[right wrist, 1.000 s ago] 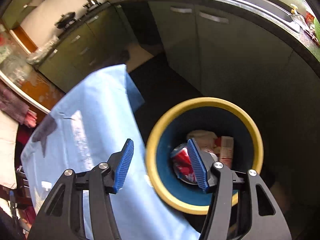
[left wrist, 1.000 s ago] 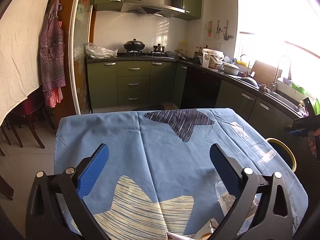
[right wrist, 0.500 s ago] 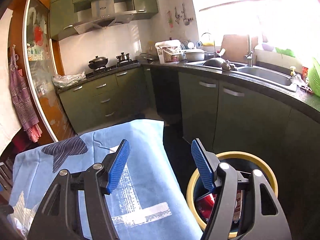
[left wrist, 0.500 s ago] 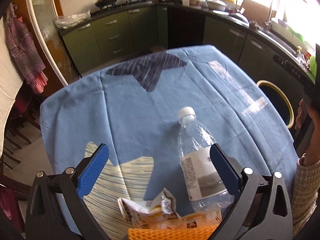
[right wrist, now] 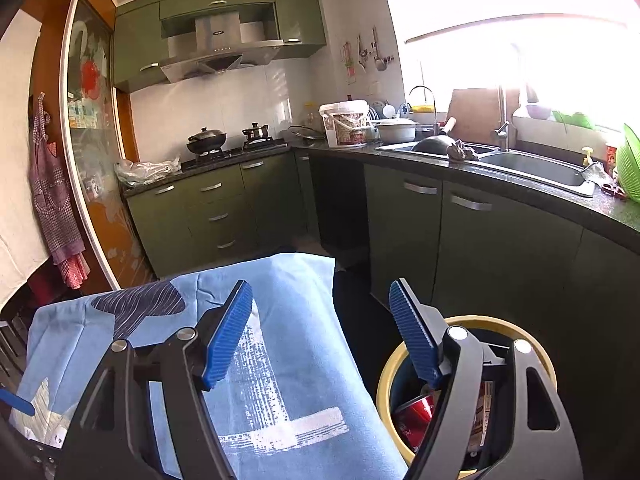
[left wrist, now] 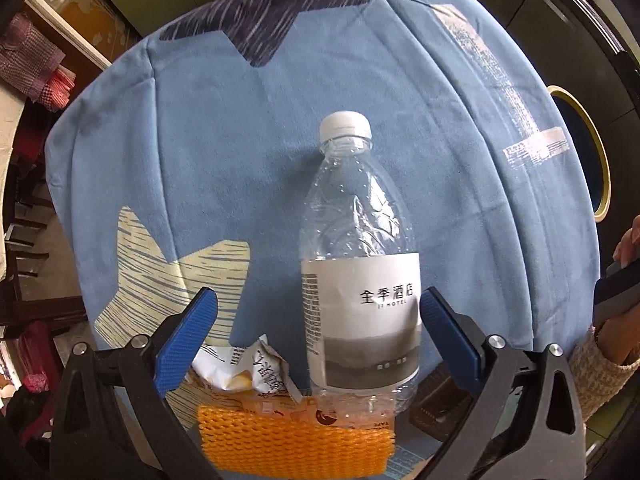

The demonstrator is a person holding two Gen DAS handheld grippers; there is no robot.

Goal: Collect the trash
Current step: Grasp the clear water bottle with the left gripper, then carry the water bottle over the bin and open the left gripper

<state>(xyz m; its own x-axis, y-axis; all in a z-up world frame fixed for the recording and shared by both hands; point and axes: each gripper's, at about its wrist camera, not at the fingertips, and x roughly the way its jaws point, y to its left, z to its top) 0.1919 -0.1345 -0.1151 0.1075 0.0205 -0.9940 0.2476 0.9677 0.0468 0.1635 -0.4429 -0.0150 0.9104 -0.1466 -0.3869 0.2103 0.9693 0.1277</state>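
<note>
A clear plastic water bottle with a white cap and grey label stands on the blue tablecloth. My left gripper is open, its blue pads on either side of the bottle's label, not touching. A crumpled white wrapper and an orange foam net lie just in front of the bottle. My right gripper is open and empty, above the table's right edge. The yellow-rimmed bin stands on the floor beside the table and holds a red can.
The bin's rim shows at the table's right edge in the left wrist view. Green kitchen cabinets and a sink counter run behind the bin. Dark chairs stand to the table's left.
My left gripper has tipped down and moved close to the bottle, which now stands between its pads. My right gripper has lifted from pointing into the bin to looking across the kitchen.
</note>
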